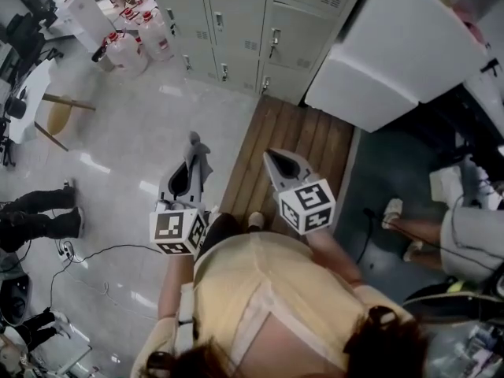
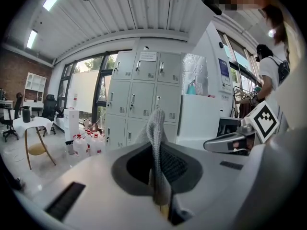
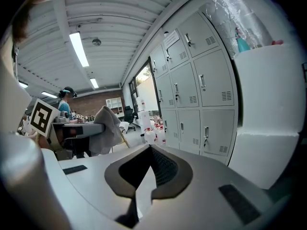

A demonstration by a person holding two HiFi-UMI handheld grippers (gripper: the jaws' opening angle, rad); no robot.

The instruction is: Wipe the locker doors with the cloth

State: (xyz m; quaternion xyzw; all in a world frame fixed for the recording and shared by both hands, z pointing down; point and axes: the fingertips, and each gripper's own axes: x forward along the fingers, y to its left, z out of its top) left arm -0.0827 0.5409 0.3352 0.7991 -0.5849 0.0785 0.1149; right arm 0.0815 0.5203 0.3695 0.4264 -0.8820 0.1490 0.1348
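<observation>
Pale grey metal locker doors (image 1: 236, 22) stand well apart from you, none touched yet — your left gripper (image 1: 187, 176) clenches the grey knitted cloth (image 2: 157, 143), your right gripper (image 1: 272, 157) is closed on nothing — so all the wiping is left.

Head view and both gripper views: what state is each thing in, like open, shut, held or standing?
left gripper: shut on the cloth.
right gripper: shut, nothing between its jaws.
cloth: pinched, its end poking out past the jaws.
locker doors: all visible ones closed.
water jugs: upright on the floor, red caps on.
</observation>
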